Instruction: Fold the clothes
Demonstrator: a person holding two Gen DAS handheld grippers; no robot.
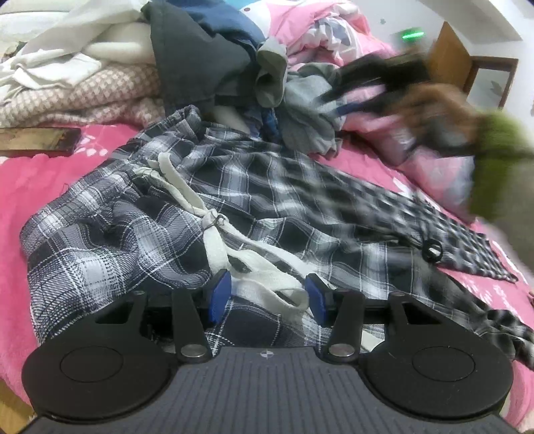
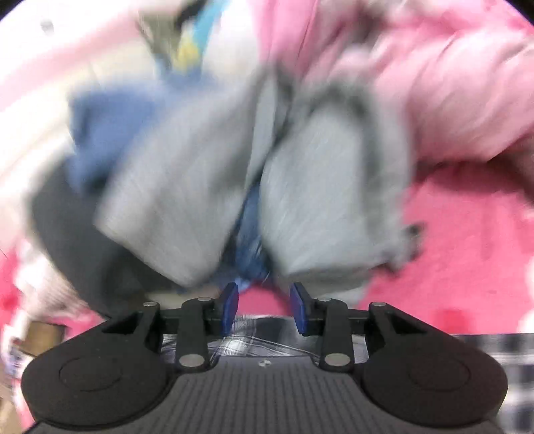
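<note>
Black-and-white plaid trousers (image 1: pixel 133 240) lie crumpled across the pink bedspread (image 1: pixel 33 180). Their white drawstring (image 1: pixel 217 247) trails over the waistband. My left gripper (image 1: pixel 268 293) hovers low over the waistband, jaws apart. The drawstring's ends lie loose between its blue pads (image 1: pixel 220 293), which do not press on it. My right gripper (image 2: pixel 264 300) is partly open with only pink bedspread showing between its pads. It faces a blurred grey garment (image 2: pixel 317 200) and a blue one (image 2: pixel 100 133). In the left wrist view a hand (image 1: pixel 444 110) in a green sleeve is smeared at the right.
A heap of clothes stands at the back: a dark grey piece (image 1: pixel 190 56), white cloth (image 1: pixel 83 40), a checked blanket (image 1: pixel 83 93) and a pink quilt (image 1: pixel 333 26). A flat wooden object (image 1: pixel 36 142) lies at the left. Wooden furniture (image 1: pixel 457 56) stands far right.
</note>
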